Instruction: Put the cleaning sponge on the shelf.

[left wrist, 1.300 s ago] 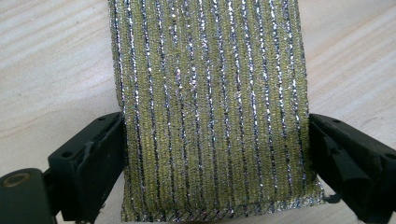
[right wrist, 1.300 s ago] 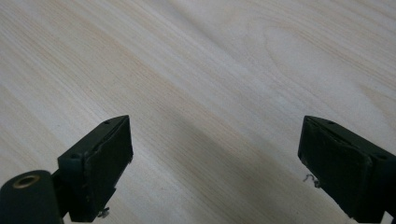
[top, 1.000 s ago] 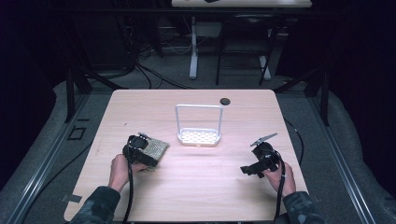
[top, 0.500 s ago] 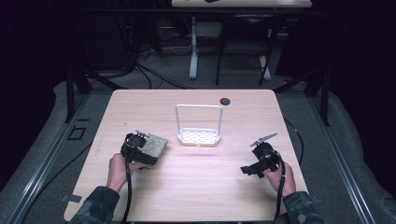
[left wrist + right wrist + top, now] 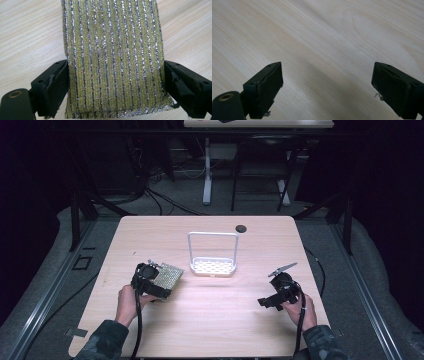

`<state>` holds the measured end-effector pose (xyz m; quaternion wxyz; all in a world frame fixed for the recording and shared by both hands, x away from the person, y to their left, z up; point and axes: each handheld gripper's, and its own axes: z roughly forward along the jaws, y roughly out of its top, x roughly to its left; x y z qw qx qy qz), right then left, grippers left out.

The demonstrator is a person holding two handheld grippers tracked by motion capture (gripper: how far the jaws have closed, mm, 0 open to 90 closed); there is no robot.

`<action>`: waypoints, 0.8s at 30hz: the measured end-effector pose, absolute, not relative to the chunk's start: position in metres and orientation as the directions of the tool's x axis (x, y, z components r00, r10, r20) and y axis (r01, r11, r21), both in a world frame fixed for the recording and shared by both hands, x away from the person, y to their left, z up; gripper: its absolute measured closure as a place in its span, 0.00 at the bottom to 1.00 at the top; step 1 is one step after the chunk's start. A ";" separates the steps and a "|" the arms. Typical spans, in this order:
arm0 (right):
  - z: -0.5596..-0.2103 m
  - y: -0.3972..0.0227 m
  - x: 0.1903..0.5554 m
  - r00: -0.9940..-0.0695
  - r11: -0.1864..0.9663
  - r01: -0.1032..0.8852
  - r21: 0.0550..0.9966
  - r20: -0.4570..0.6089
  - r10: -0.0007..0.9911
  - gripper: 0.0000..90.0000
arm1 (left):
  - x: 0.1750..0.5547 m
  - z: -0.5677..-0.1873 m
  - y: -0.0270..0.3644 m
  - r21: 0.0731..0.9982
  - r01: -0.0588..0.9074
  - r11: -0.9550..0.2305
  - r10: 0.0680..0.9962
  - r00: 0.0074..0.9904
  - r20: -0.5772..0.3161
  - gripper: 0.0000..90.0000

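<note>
Sponge [image 5: 113, 60], gold-and-silver striped, clamped at both sides by left gripper [image 5: 115, 82], near-left on table [image 5: 215, 320]; far edge cut off in left gripper view. Right gripper [image 5: 327, 87] wide apart over bare wood. No readable writing.

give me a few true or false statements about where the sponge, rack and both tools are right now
1. The left tool has its jaws on both sides of the glittery sponge. True.
2. The sponge lies in the white rack. False: it sits on the table, left of the rack.
3. The right tool holds a cloth. False: its jaws are open over bare wood.
4. The rack has a tall loop handle. True.
</note>
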<state>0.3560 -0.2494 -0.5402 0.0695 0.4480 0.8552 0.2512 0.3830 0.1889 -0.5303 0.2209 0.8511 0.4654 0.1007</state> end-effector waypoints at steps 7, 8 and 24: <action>-0.539 -0.250 0.356 -0.589 0.474 0.733 0.488 0.106 0.801 0.11 | 0.379 -0.528 0.180 0.479 0.730 -0.487 0.821 0.570 -0.035 0.12; -0.539 -0.249 0.356 -0.587 0.471 0.734 0.489 0.109 0.802 0.11 | 0.378 -0.528 0.179 0.475 0.730 -0.492 0.817 0.575 -0.037 0.12; -0.540 -0.248 0.355 -0.585 0.467 0.735 0.491 0.111 0.804 0.11 | 0.374 -0.528 0.164 0.483 0.700 -0.526 0.790 0.613 -0.030 0.12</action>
